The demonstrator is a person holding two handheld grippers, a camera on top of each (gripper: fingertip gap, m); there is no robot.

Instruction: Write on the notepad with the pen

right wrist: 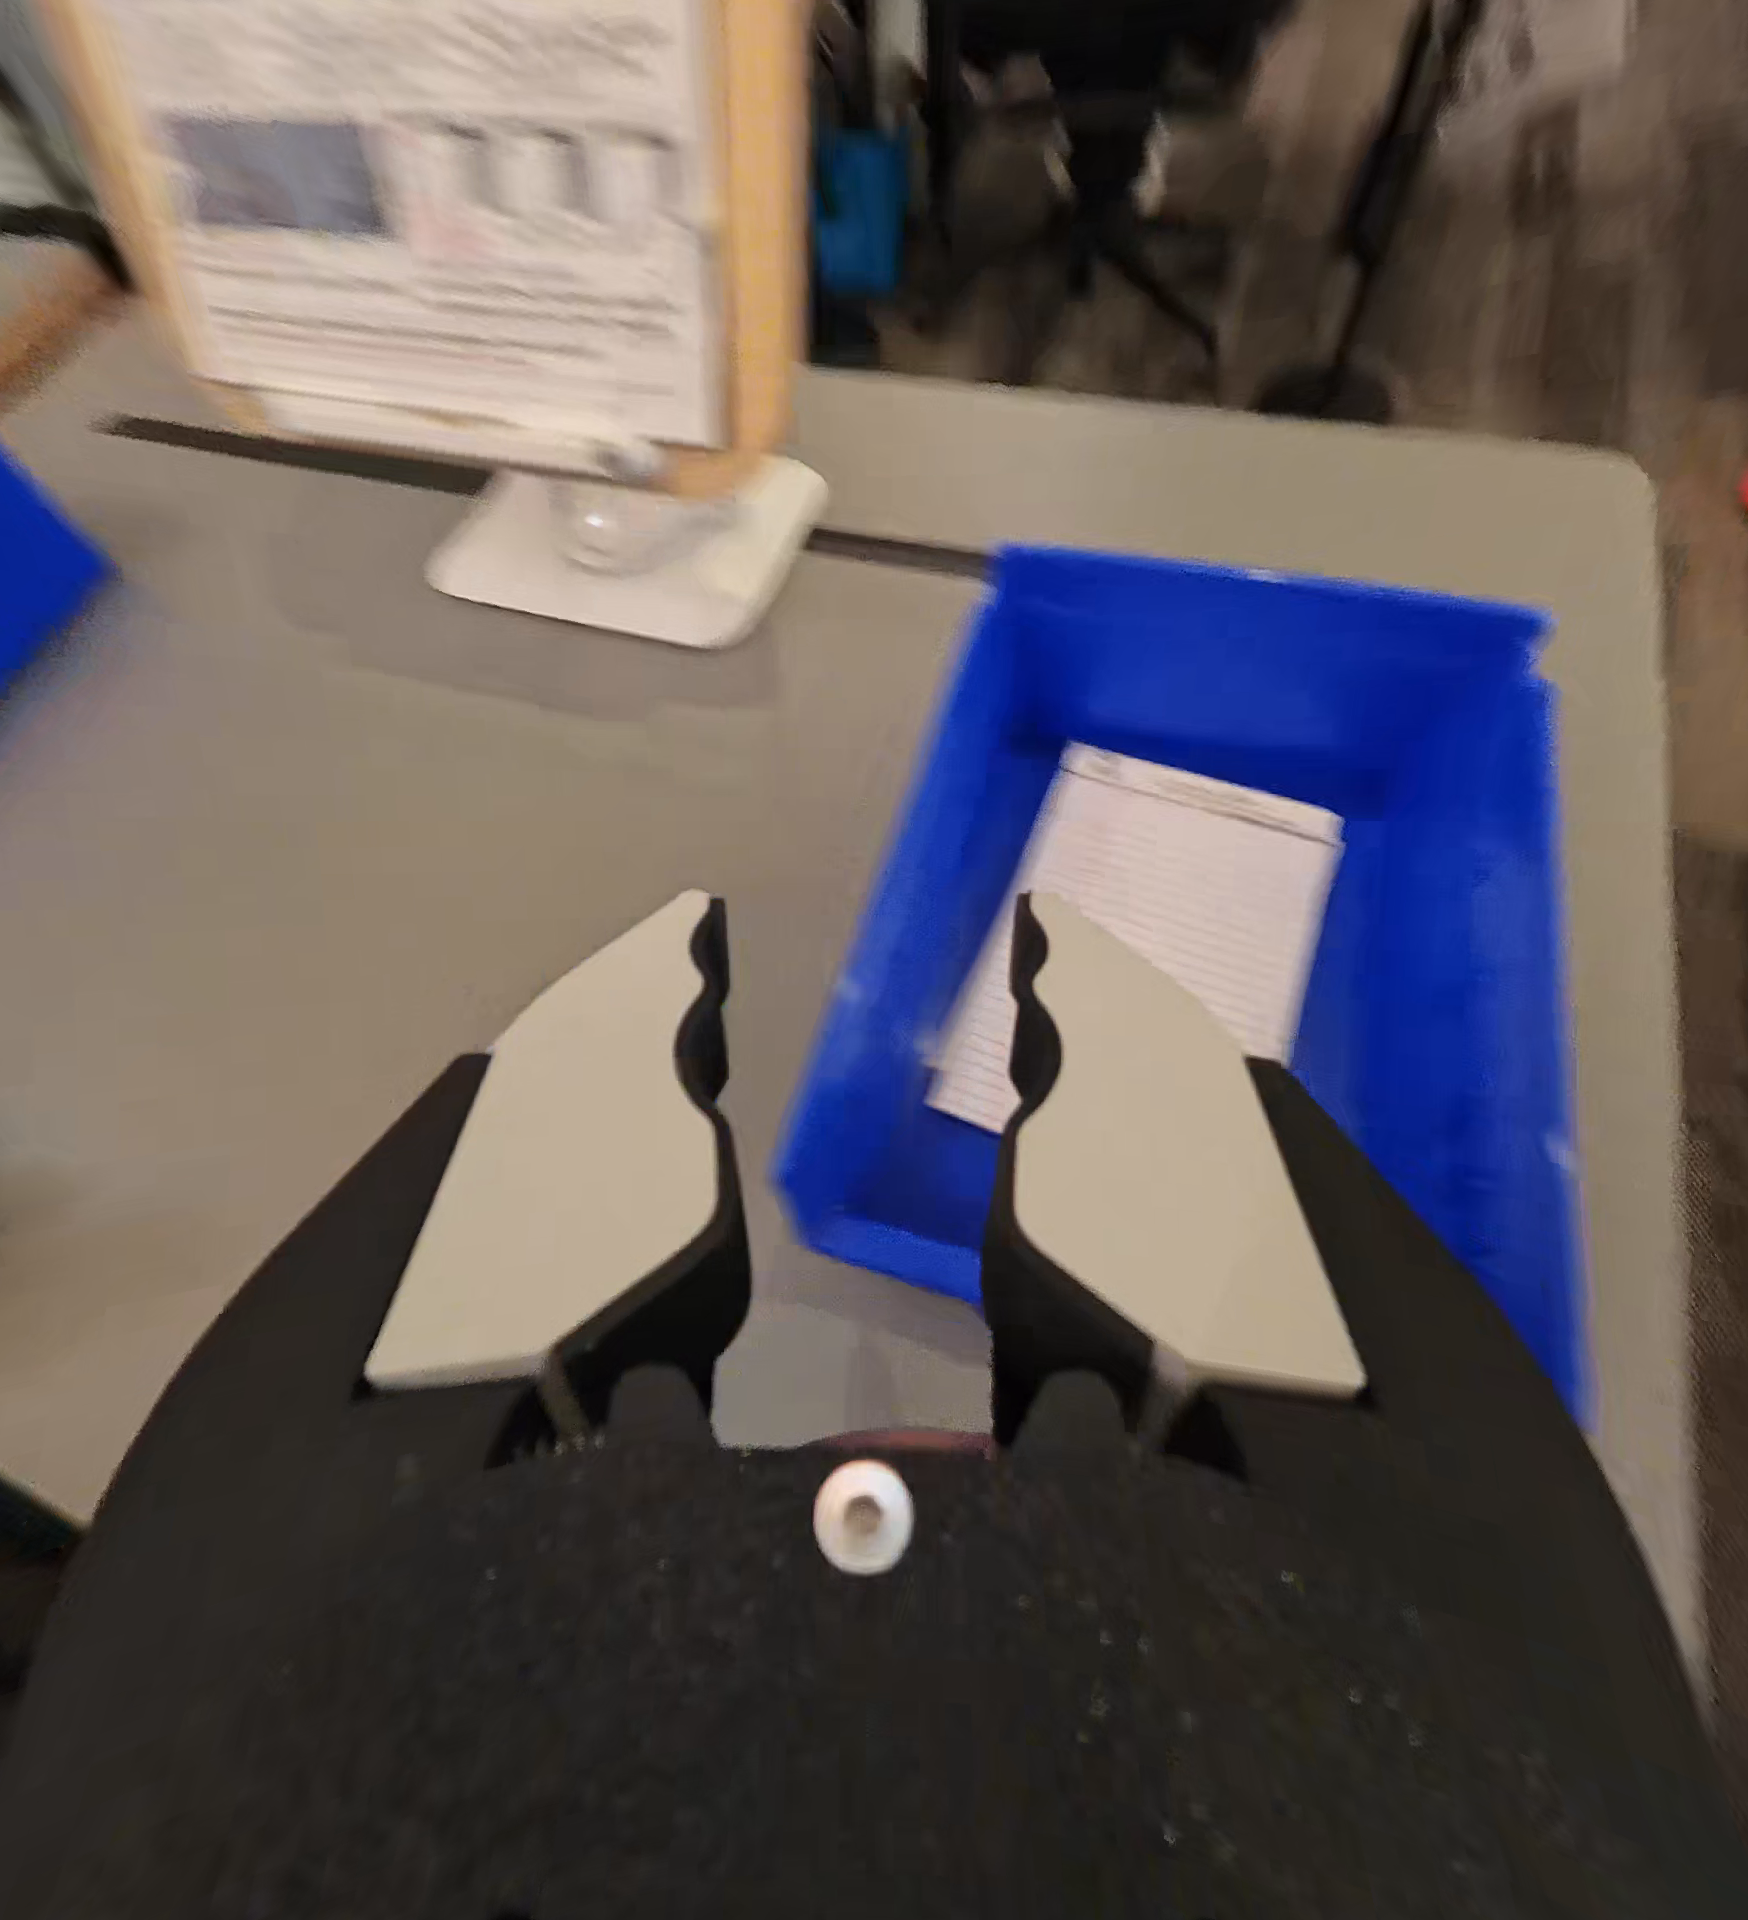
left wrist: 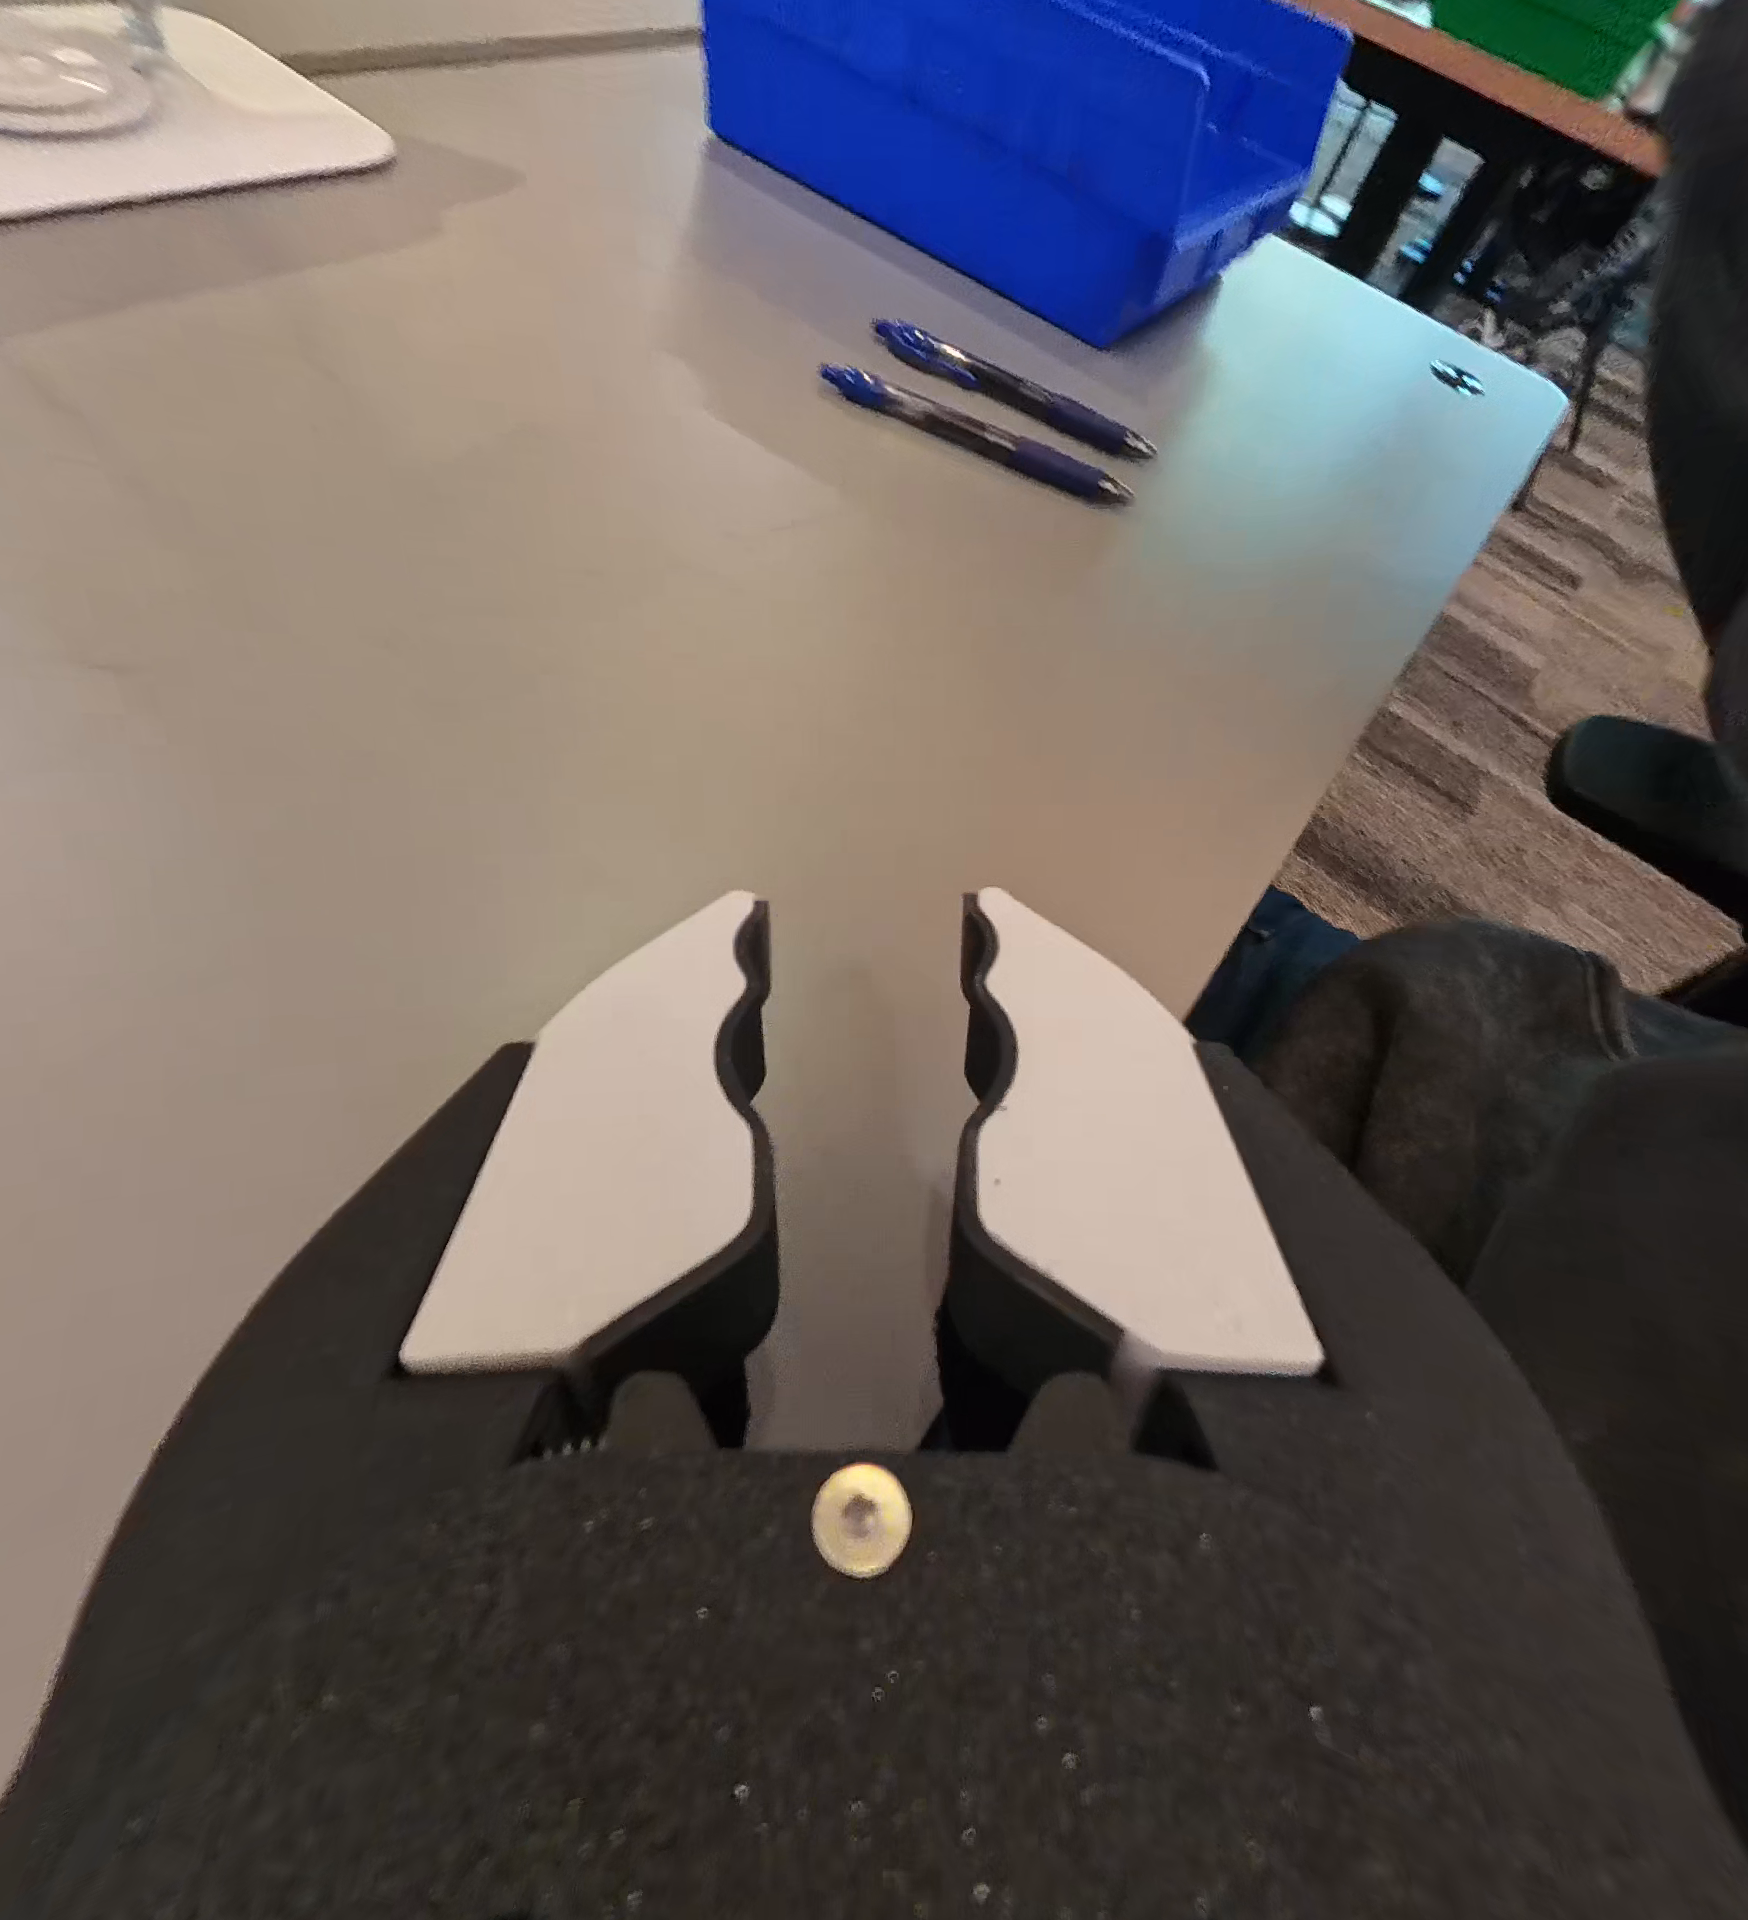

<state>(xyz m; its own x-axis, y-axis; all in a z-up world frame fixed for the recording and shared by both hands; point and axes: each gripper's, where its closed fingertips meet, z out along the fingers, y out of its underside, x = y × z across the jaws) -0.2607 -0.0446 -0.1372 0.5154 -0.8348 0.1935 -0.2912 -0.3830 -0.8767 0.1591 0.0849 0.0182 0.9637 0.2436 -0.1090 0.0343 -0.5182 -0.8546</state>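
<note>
Left tongs (left wrist: 865,914): narrowly parted, nothing between the fingers, poised above a bare stretch of the grey surface (left wrist: 434,623). Toward 12 to 1 o'clock from them, well apart — two blue pens (left wrist: 974,433) lying side by side on the surface, parallel, tips toward the right edge. Beyond the pens, a blue bin (left wrist: 1015,156); at 10 o'clock, a white base plate (left wrist: 226,135) carrying a clear glass object. A dark sleeve (left wrist: 1472,1091) sits at 3 o'clock. Right tongs (right wrist: 870,914): spread wider, holding nothing, hovering over the near-left corner of a second blue bin (right wrist: 1452,935). Notepad (right wrist: 1192,883): white, lined, lying flat on that bin's floor at 1 o'clock from the tongs, its lower corner hidden behind the right finger. At 11 o'clock — a wood-framed printed sheet (right wrist: 434,208) on a white stand, view blurred.
</note>
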